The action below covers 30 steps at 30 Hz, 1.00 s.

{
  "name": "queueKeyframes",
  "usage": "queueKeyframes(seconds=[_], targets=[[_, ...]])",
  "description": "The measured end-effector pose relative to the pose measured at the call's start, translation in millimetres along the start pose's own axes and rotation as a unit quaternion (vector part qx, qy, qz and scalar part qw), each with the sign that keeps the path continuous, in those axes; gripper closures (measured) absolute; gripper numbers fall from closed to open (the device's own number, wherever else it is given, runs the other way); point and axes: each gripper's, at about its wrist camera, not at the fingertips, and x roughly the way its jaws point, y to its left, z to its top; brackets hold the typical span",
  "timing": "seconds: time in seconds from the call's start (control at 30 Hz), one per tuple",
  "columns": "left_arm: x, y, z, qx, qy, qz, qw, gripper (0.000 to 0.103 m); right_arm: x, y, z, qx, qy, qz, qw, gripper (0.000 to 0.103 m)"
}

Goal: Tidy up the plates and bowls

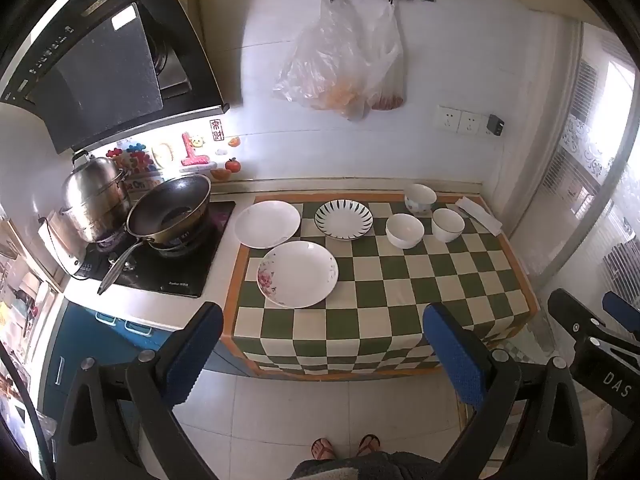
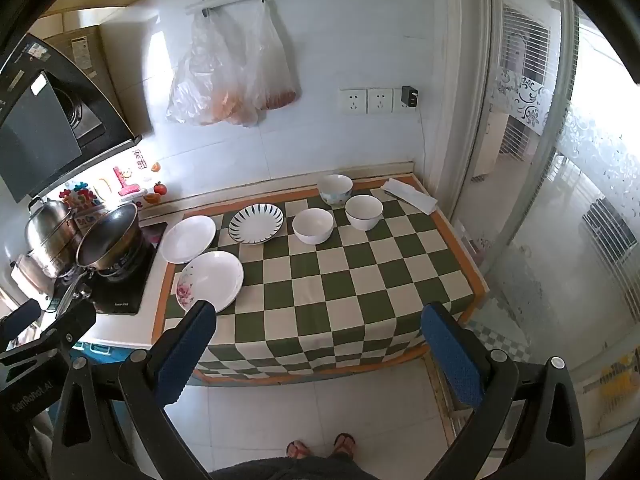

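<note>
Two grippers, left gripper [image 1: 322, 344] and right gripper [image 2: 318, 340], hang wide open, empty, short of the surface [image 1: 400, 280]. Three plates [image 1: 297, 273] and three bowls [image 1: 404, 231] sit apart there.

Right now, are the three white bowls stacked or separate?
Separate: the patterned white bowl, plain white bowl and dark-rimmed white bowl each stand upright alone on the checkered cloth.

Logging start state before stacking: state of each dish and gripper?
floral plate: flat, empty
plain plate: flat, empty, overhangs cloth edge
striped plate: flat, empty
three bowls: upright, unstacked
left gripper: open, empty
right gripper: open, empty
</note>
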Motion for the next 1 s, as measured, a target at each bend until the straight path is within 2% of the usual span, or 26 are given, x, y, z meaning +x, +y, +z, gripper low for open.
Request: queueKeyframes(seconds=[1.0], targets=[[0.0, 0.1, -0.1, 0.002, 0.003, 0.002, 1.0, 0.001, 2.9, 3.1, -2.0, 0.0, 0.004, 0.001, 1.0, 0.0]])
